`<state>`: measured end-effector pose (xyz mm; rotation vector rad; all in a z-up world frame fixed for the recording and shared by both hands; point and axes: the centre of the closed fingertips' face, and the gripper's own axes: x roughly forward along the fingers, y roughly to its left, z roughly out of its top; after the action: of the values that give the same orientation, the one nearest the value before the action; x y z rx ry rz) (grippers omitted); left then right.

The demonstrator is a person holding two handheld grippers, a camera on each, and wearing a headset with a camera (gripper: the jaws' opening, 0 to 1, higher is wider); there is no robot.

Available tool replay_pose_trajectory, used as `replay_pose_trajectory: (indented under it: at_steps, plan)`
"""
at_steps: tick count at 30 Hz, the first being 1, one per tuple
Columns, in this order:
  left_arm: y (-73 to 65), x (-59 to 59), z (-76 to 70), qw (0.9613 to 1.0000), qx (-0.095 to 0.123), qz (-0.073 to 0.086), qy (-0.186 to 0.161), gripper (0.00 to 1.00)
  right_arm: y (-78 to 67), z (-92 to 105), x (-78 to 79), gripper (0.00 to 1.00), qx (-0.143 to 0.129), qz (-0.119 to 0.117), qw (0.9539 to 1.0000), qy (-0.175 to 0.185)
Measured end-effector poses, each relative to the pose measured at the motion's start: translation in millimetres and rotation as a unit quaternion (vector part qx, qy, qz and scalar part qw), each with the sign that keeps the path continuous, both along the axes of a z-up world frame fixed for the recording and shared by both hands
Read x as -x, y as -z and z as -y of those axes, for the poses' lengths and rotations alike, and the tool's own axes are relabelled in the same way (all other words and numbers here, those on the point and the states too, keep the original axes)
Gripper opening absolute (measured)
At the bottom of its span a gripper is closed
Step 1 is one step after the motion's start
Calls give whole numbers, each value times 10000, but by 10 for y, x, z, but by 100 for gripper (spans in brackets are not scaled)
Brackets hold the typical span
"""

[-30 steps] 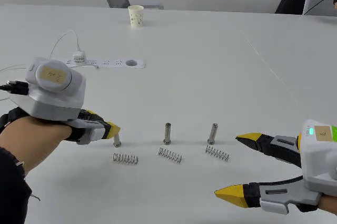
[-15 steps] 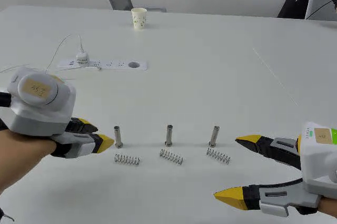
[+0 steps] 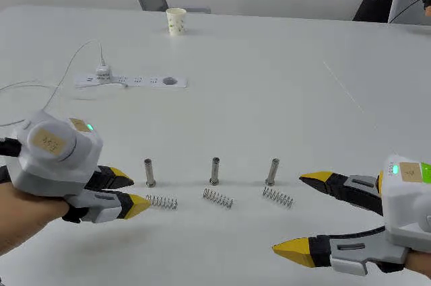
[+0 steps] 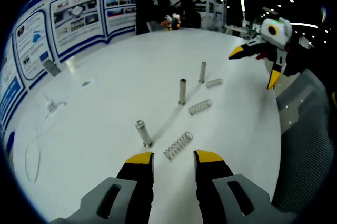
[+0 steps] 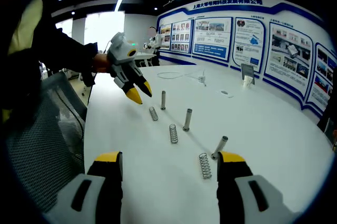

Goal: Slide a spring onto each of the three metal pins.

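Fingers of the left gripper are slightly parted and released, grasping nothing. Their tips sit just left of the left spring. Right gripper fingers are spread wide and released, at the right of the row. Three metal pins stand upright in a row on the white table. One spring lies just near of each pin. Tan labels on the grippers carry marks too small to read.
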<state>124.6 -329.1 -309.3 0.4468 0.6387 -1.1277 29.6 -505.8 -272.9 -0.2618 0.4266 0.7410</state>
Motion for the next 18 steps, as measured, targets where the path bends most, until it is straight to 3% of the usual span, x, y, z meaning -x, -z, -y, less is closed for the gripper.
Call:
replay_pose_trajectory:
  at_steps: [10,18]
  plan:
    - [96,-18,175,9990,108,-14,430,30,28,4,5,75,7,-45,10000,23]
    - [242,-9,260,9979,-75,-77,636,29,38,27,10,75,-14,-62,10000,72]
